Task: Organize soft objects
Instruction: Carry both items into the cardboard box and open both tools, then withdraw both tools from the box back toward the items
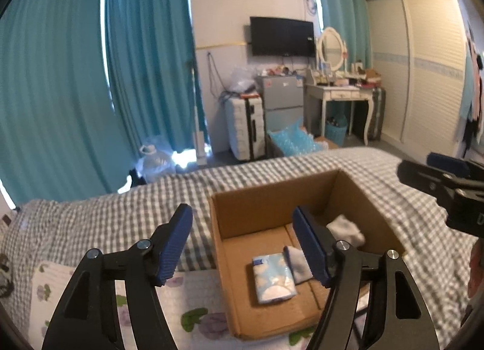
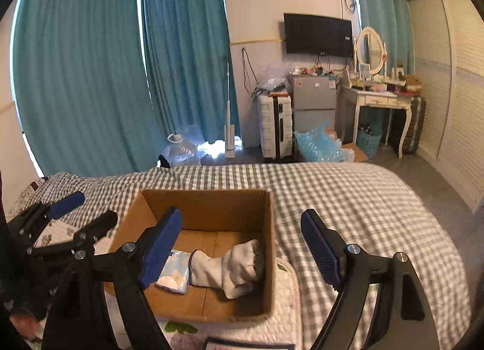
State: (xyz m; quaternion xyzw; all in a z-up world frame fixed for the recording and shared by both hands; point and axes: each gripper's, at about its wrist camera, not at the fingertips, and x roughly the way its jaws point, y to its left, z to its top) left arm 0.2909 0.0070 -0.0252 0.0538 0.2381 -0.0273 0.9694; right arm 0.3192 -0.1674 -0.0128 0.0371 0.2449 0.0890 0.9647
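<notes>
An open cardboard box [image 1: 257,214] [image 2: 208,207] stands on the bed. On its floor lie a white sock [image 1: 346,229] [image 2: 230,268] and a blue-and-white tissue pack [image 1: 273,277] [image 2: 174,277], side by side and touching. My left gripper [image 1: 242,210] is open over the box's near left part, nothing between its blue pads. My right gripper [image 2: 240,212] is open wide over the box's near right side, also empty. Each gripper shows in the other's view: the right gripper [image 1: 438,174] at the right edge, the left gripper [image 2: 81,207] at the left edge.
The box rests partly on a floral quilted pad [image 1: 187,319] over a grey checked bedcover [image 2: 348,198]. Beyond the bed are teal curtains [image 1: 60,77], a white suitcase [image 2: 275,126], a small fridge [image 2: 313,99], a dressing table [image 2: 381,99] and a wardrobe [image 1: 429,62].
</notes>
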